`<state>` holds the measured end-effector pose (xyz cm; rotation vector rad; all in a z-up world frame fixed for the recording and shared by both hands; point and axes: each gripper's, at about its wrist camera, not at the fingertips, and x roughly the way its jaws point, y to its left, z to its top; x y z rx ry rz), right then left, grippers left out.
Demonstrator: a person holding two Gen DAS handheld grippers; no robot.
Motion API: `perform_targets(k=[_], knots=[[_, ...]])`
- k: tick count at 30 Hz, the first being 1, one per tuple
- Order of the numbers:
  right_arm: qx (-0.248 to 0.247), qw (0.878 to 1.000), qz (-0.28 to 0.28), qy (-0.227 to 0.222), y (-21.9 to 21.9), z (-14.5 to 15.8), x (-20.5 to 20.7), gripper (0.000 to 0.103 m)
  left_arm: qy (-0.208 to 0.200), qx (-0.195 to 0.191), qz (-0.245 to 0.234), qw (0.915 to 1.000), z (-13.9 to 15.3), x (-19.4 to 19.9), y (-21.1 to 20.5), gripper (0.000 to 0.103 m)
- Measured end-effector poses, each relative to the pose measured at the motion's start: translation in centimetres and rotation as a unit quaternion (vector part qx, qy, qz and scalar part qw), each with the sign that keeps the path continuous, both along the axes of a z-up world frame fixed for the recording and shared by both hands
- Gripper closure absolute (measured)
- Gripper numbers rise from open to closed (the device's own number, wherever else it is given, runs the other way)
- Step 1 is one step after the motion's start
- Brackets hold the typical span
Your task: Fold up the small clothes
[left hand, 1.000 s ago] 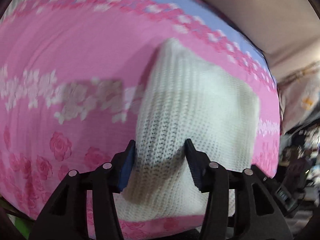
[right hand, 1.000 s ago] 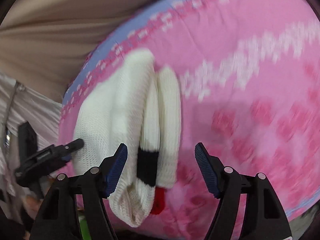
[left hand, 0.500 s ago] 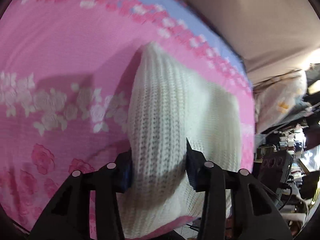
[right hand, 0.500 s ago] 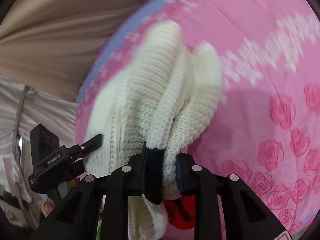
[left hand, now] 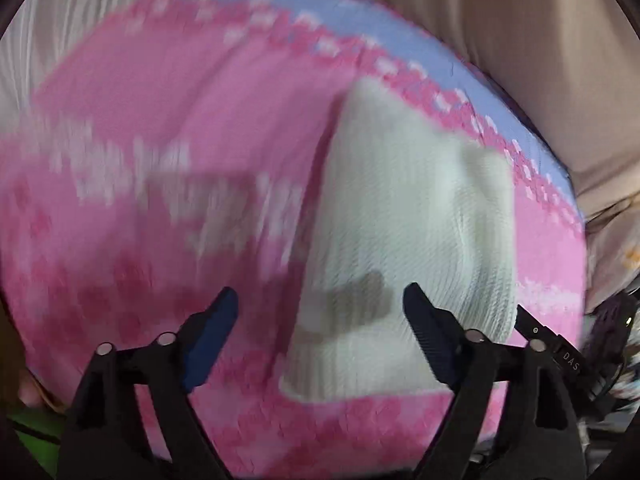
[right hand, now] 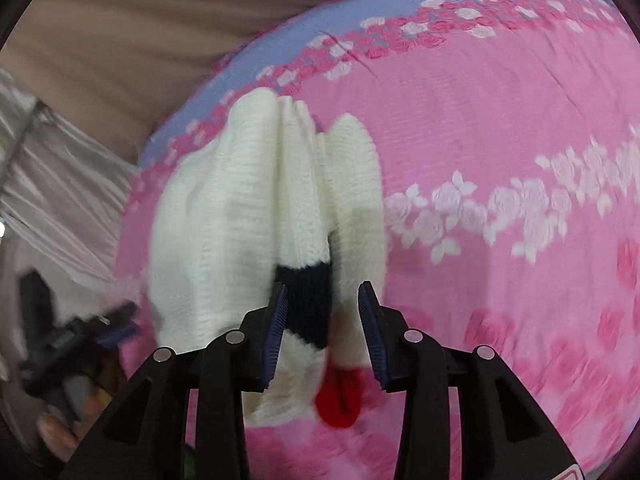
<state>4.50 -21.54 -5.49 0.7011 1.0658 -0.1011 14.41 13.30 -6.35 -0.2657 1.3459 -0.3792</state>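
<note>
Nearest to me in the left wrist view, my left hand-held gripper (left hand: 320,308) stands wide, its jaws having just been opening; nothing is pressed between its pads, and the near edge of the white knit (left hand: 404,240) lies beyond the gap, closer to the right finger. The picture is blurred, so I cannot tell whether that finger touches the cloth. In the right wrist view my right hand-held gripper (right hand: 323,312) stands narrow, its jaws also having just been opening a little; the knit's black band (right hand: 306,300) sits between the pads, close against the left pad and clear of the right one, so I see no grip. A red cuff (right hand: 340,400) shows below the band, near the gripper's base. The knit (right hand: 224,232) lies bunched in long folds on the pink bedspread (right hand: 480,120), near its blue, rose-trimmed border. Past the bed's edge hangs a beige curtain (right hand: 120,32). At the far left of this view, blurred, is the other gripper.
</note>
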Motion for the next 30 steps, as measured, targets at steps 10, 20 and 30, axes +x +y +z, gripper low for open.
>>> perform_targets(k=[10,20,30], knots=[[-0.101,0.99,0.099,-0.003,7.8,0.4,1.9,0.065,-0.047,-0.003,-0.045,0.9978,1.5,-2.6,-2.3,0.021],[-0.034,0.999,0.011,0.014,4.3,-2.6,-5.2,0.093,-0.037,0.029,-0.122,0.9914,-0.4,-5.0,-3.4,0.017],[-0.146,0.987,0.032,-0.061,6.7,3.5,-5.7,0.087,-0.073,0.082,-0.126,0.9859,-0.2,-5.6,-3.9,0.017]])
